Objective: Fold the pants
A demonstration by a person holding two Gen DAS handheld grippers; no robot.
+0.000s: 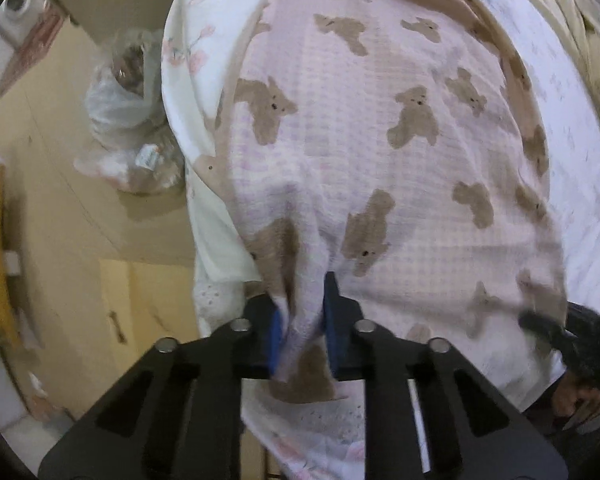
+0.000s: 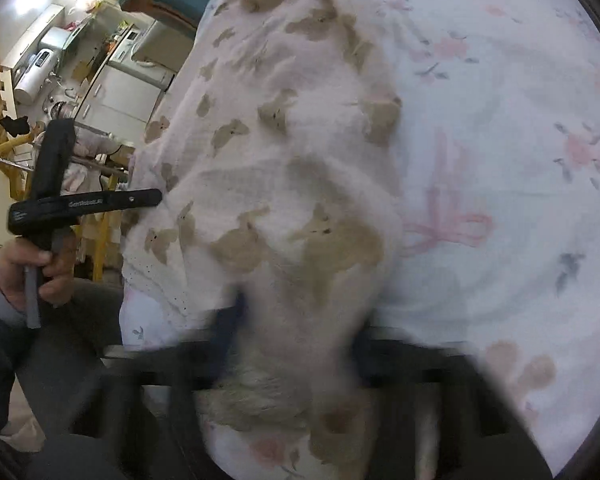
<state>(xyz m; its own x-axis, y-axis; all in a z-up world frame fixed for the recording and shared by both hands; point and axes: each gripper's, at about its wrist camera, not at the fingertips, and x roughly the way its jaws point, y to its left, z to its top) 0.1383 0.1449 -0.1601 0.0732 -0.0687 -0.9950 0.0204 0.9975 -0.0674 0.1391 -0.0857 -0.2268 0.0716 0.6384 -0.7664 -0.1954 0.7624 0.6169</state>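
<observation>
Garment: pink gingham pants printed with brown teddy bears, soft woven cotton (image 1: 380, 160), spread over a white bedsheet with pink flowers and ribbons (image 2: 500, 140) on what looks like a bed.

Left claw: black two-finger claw with blue pads (image 1: 302, 332), closed narrow on a bunched fold of the pants' near edge; cloth fills the gap between the pads and spills back over the claw body.

Right claw: black claw, heavily blurred (image 2: 296, 340); a gathered tuft of the pants sits between its fingers, so it reads as gripping the cloth, though the blur hides the pads themselves.

Direction of the cloth from the claws: in both wrist views the pants run forward and away from the claw, fanning wide from the pinched point.

Long axis: seems to run away from the person across the bed; the far end is too crumpled and blurred to tell waist from cuffs.

Relation between the hands: the left claw's handle and the hand on it (image 2: 32, 268) appear at the left of the right wrist view, at the bed's edge, so the two grips sit side by side along one near edge, apart from each other.

Nearer hand: neither clearly; both already hold the edge.

Judged step: near edge is lifted, ready to carry forward over the rest of the pants.

What it turns on: keeping both corners level, so the fold lands square across the long axis.

Off to the side: a clear plastic bag of clutter (image 1: 128, 120) on the tan floor left of the bed.
</observation>
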